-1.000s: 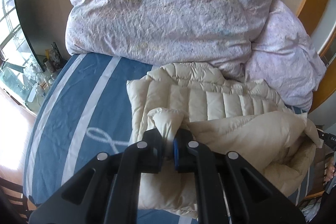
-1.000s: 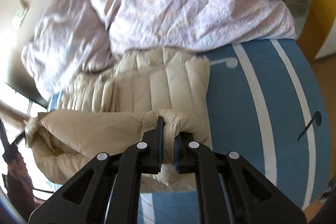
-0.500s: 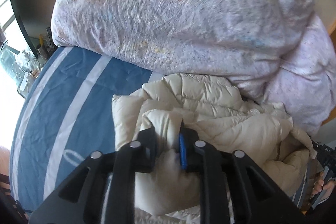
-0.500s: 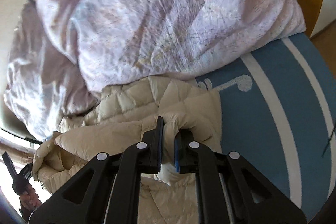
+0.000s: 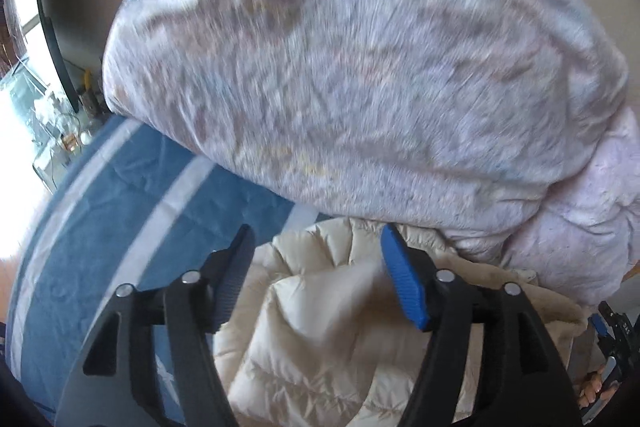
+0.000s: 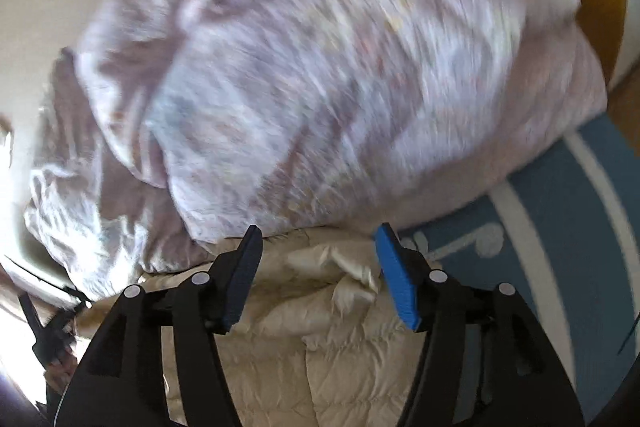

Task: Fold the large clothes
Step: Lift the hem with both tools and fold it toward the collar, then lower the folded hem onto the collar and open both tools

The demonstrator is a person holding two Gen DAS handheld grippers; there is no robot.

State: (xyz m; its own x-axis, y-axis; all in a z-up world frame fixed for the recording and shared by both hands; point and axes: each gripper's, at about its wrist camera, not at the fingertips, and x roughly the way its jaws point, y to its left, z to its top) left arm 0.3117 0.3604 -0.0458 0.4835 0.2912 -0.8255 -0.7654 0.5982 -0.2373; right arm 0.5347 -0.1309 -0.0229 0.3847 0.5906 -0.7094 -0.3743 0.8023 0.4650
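The bed [image 5: 120,195] fills the room's middle, its blue sheet crossed by white stripes, and everything else sits against it. A big lilac duvet [image 5: 360,67] is heaped across the bed's head end, bulging down until it overhangs the far edge of the cream puffer jacket [image 5: 320,327]. That jacket lies bunched on the sheet just below the duvet, quilted panels doubled over one another in soft, uneven folds.

The left claw [image 5: 316,275] hangs over the jacket's left part with its jaws spread; they have just been opening, and a puffy fold rises between them without either pad pressing it. The right claw [image 6: 316,267] hovers over the jacket's right part, likewise spread and just opened, crumpled cream fabric below the gap and nothing pinched.

To the left of the jacket the sheet runs bare toward the bed's edge, where a cluttered window ledge [image 5: 60,131] stands. On the jacket's right side more bare striped sheet [image 6: 560,227] stretches away, printed with a white music note [image 6: 476,239]. Both views are blurred.
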